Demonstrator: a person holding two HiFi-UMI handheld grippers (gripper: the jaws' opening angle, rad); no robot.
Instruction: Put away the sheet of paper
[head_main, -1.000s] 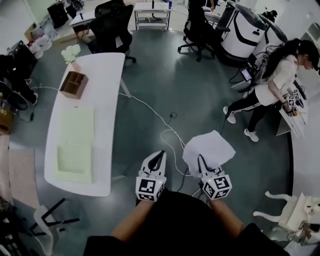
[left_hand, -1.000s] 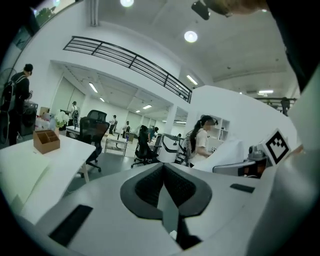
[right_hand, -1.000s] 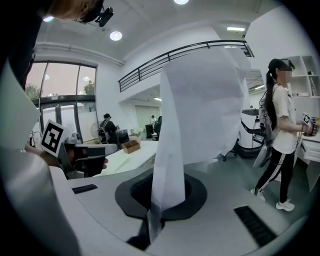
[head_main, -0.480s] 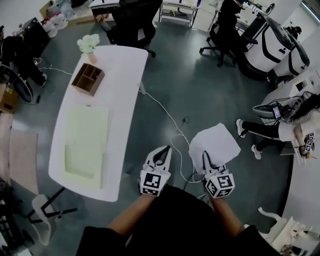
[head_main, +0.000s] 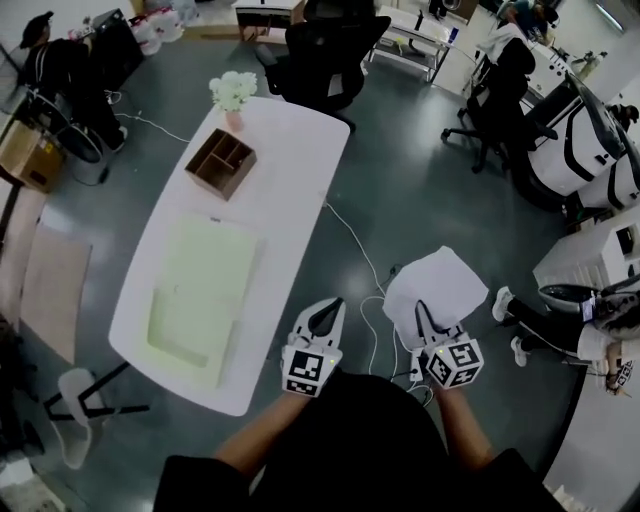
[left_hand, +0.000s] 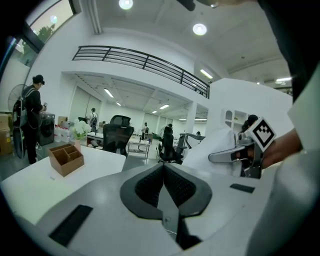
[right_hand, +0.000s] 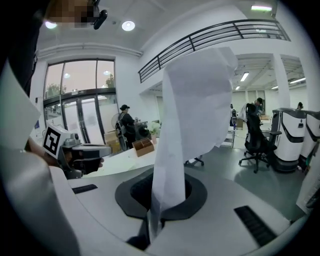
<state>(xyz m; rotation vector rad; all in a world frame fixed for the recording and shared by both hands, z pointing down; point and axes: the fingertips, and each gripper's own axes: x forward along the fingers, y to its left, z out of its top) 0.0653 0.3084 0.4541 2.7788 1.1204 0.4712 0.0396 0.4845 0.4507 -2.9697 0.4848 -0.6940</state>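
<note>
A white sheet of paper (head_main: 438, 284) hangs in the air to the right of the white table, and my right gripper (head_main: 424, 312) is shut on its near edge. In the right gripper view the sheet of paper (right_hand: 192, 120) stands up from between the closed jaws of the right gripper (right_hand: 154, 210) and curls to the right. My left gripper (head_main: 323, 314) is held beside it, near the table's right edge, shut with nothing between its jaws. In the left gripper view the left gripper (left_hand: 164, 172) has its pads pressed together, and the paper (left_hand: 215, 150) shows at right.
The long white table (head_main: 290, 190) carries a pale green mat (head_main: 200, 290), a brown wooden organizer (head_main: 221, 163) and a pot of white flowers (head_main: 233, 96). Cables (head_main: 365, 275) trail over the grey floor. Office chairs (head_main: 330, 55) stand beyond the table, and a person (head_main: 590, 315) is at right.
The view has swung: the table now sits nearer and more to the right in the head view. Both grippers keep their places in front of me, the paper still held.
</note>
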